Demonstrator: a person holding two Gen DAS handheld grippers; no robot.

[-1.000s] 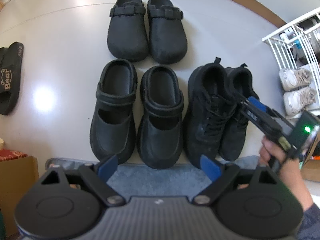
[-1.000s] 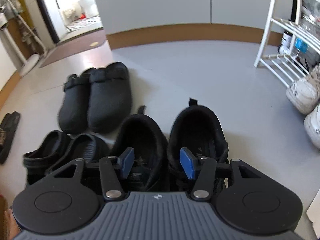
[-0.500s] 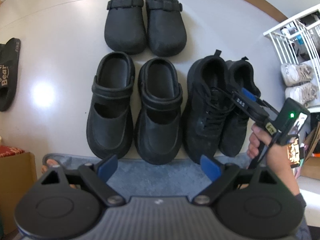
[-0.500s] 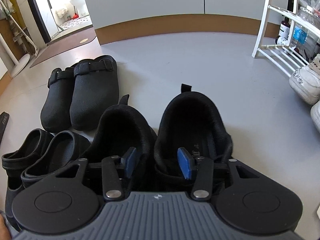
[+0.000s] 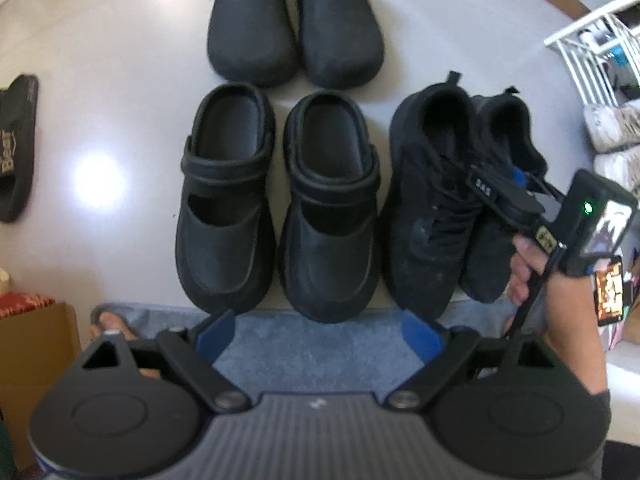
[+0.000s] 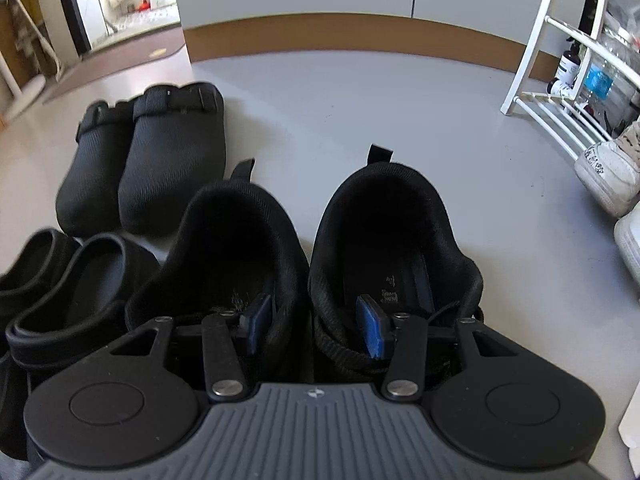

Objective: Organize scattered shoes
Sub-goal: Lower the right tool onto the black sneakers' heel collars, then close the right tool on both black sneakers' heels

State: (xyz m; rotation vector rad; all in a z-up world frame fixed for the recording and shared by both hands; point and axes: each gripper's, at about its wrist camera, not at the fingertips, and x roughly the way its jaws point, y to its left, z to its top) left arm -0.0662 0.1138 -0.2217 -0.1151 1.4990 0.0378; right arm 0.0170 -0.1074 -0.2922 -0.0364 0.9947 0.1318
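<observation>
Inside black sneakers (image 6: pixel 312 240), right claw (image 6: pixel 316 326) pads half hidden, toes unseen

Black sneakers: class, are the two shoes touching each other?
Touching. Right wrist view: the black sneakers press together along their inner walls near the camera, no gap there.

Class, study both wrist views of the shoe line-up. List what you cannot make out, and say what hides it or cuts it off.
- Right gripper, right wrist view: whether its pads press the black sneakers; the collars hide the contact.
- Bear slide, left wrist view: cut off by the left edge.
- White sneakers, right wrist view: cut by the right edge.
- Insole print in the right sneaker: too small to read.
- Strap clogs, left wrist view: heels cut by the top edge.
</observation>
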